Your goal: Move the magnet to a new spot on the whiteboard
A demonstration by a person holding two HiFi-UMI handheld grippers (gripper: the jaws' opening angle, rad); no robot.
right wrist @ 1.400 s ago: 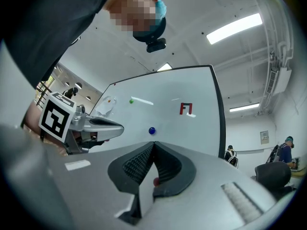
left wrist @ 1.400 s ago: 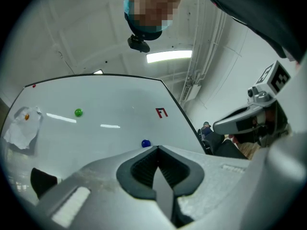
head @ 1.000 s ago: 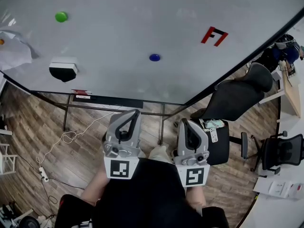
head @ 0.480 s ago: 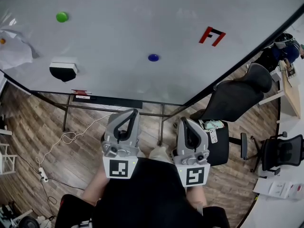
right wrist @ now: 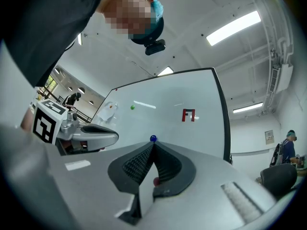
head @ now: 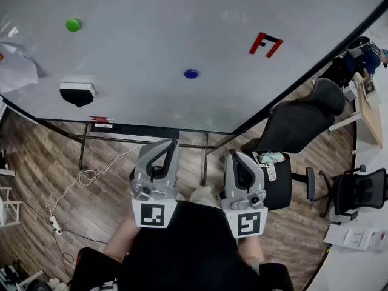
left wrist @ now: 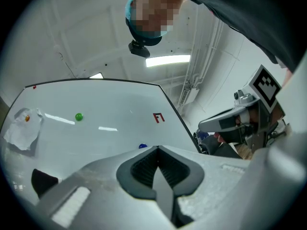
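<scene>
An office with wood-plank flooring (head: pixel 36 162), seen from the head camera: a large whiteboard (head: pixel 182 17) on a dark metal stand fills the top of the view, and a black office chair (head: pixel 297 126) stands at about three o'clock from it. The blue magnet (head: pixel 191 74) sits on the board near its lower middle, untouched and well apart from both tools. A green magnet (head: pixel 73 25) is stuck to the board at ten o'clock from the blue one, a red mark (head: pixel 265 44) lies at two o'clock from it, and a board eraser (head: pixel 77 93) clings at eight o'clock, near the lower edge. A crumpled white sheet (head: pixel 15 68) hangs at the board's far nine o'clock side. The person, in dark clothing, holds the two tools side by side close to the body at six o'clock from the board. The left claw (head: pixel 173 142) is clenched on nothing, its ribbed pads meeting at the tips in its own view. The right claw (head: pixel 232 154) is likewise closed and empty, with the blue magnet showing just above its tips in the right gripper view.
</scene>
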